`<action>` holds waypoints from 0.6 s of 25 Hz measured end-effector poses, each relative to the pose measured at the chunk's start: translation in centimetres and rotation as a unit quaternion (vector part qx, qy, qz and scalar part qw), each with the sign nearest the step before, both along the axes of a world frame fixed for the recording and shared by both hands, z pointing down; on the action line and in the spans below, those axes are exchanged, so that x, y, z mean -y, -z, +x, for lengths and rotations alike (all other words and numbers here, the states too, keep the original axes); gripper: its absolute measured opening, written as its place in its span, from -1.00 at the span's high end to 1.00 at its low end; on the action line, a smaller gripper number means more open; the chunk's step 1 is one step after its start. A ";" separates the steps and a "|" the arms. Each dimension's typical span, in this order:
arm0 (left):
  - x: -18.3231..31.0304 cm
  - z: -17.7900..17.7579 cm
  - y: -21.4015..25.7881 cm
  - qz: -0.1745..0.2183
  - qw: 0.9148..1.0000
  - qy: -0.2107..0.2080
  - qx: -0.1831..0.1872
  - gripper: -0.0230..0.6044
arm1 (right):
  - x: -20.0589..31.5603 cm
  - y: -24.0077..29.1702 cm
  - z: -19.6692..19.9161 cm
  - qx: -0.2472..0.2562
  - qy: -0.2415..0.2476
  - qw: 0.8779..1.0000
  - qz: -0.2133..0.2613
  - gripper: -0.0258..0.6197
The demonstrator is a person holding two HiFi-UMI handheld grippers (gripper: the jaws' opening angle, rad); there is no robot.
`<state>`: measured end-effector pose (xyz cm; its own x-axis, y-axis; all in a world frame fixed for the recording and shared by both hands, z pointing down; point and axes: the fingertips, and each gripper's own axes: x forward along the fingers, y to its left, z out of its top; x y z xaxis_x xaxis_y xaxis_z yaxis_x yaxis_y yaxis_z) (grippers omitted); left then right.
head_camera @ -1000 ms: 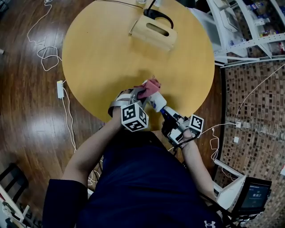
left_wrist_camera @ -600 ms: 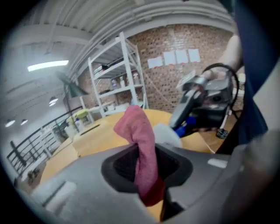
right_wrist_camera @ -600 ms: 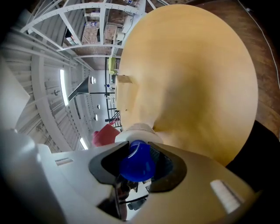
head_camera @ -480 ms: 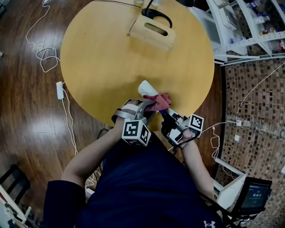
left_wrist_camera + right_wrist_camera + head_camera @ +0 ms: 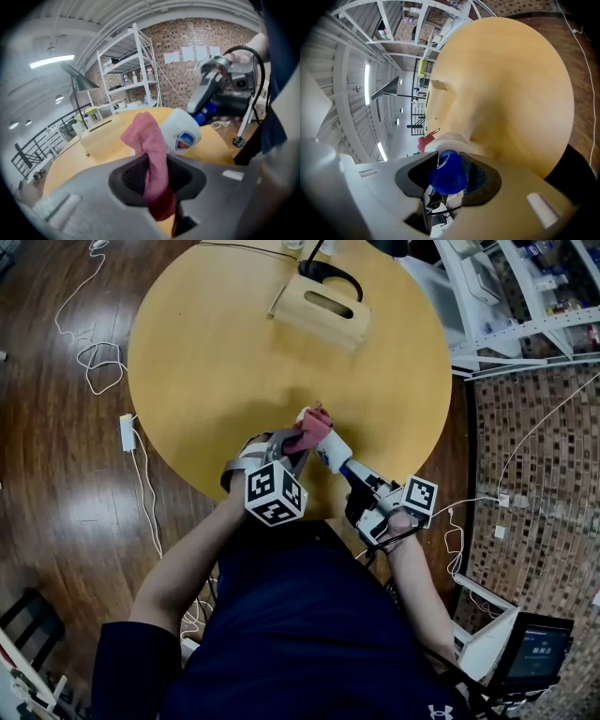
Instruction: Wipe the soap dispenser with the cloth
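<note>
A white soap dispenser (image 5: pixel 330 453) with a blue pump top (image 5: pixel 448 178) is held tilted over the near edge of the round wooden table (image 5: pixel 216 362). My right gripper (image 5: pixel 359 486) is shut on the blue top, seen between its jaws in the right gripper view. My left gripper (image 5: pixel 292 448) is shut on a pink cloth (image 5: pixel 312 427), which presses against the far end of the bottle. In the left gripper view the cloth (image 5: pixel 150 150) stands up between the jaws, with the bottle (image 5: pixel 182 133) just behind it on the right and the right gripper (image 5: pixel 206 93) beyond.
A wooden tissue box (image 5: pixel 323 307) with a slot sits at the table's far side, a black cable (image 5: pixel 330 271) behind it. White cords (image 5: pixel 89 352) and a power adapter (image 5: pixel 126 427) lie on the wood floor at left. Metal shelving (image 5: pixel 525 296) stands at right.
My left gripper with the cloth slid back along the bottle half a second ago, baring its far end, and has now returned to that far end. The right gripper has kept its hold.
</note>
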<state>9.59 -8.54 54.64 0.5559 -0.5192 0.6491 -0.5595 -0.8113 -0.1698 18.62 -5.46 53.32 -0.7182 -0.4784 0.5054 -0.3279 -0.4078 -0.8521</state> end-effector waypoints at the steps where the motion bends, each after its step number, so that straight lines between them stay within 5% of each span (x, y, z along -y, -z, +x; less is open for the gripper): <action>1: -0.2 0.8 0.7 0.008 1.000 -0.010 -0.009 0.64 | 0.1 0.3 -0.5 0.003 0.006 1.000 0.008 0.47; 4: -0.3 2.2 1.2 0.027 0.999 -0.035 -0.004 0.64 | 0.4 1.2 -2.0 -0.005 0.045 0.998 0.039 0.33; 7: 0.3 1.7 1.0 0.025 0.999 -0.035 0.004 0.64 | 0.9 2.3 -2.9 -0.103 0.135 0.979 0.117 0.28; 9: 0.7 1.0 0.8 0.018 0.999 -0.027 0.002 0.64 | 1.5 3.5 -4.2 -0.179 0.220 0.939 0.196 0.24; 11: 1.1 0.3 0.5 0.012 1.000 -0.018 0.003 0.64 | 2.3 3.8 -5.0 -0.257 0.289 0.885 0.259 0.25; 13: 1.5 -0.1 0.4 0.008 1.000 -0.009 0.003 0.64 | 3.0 3.9 -5.0 -0.319 0.320 0.843 0.292 0.26; 15: 1.9 -0.2 0.6 0.006 1.000 -0.002 -0.001 0.64 | 3.7 4.1 -5.0 -0.361 0.333 0.813 0.312 0.27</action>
<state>9.34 -10.39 54.07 0.5593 -0.5252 0.6414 -0.5566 -0.8113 -0.1789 13.62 -9.18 49.19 -0.5462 -0.4303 0.7187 -0.8061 0.5031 -0.3115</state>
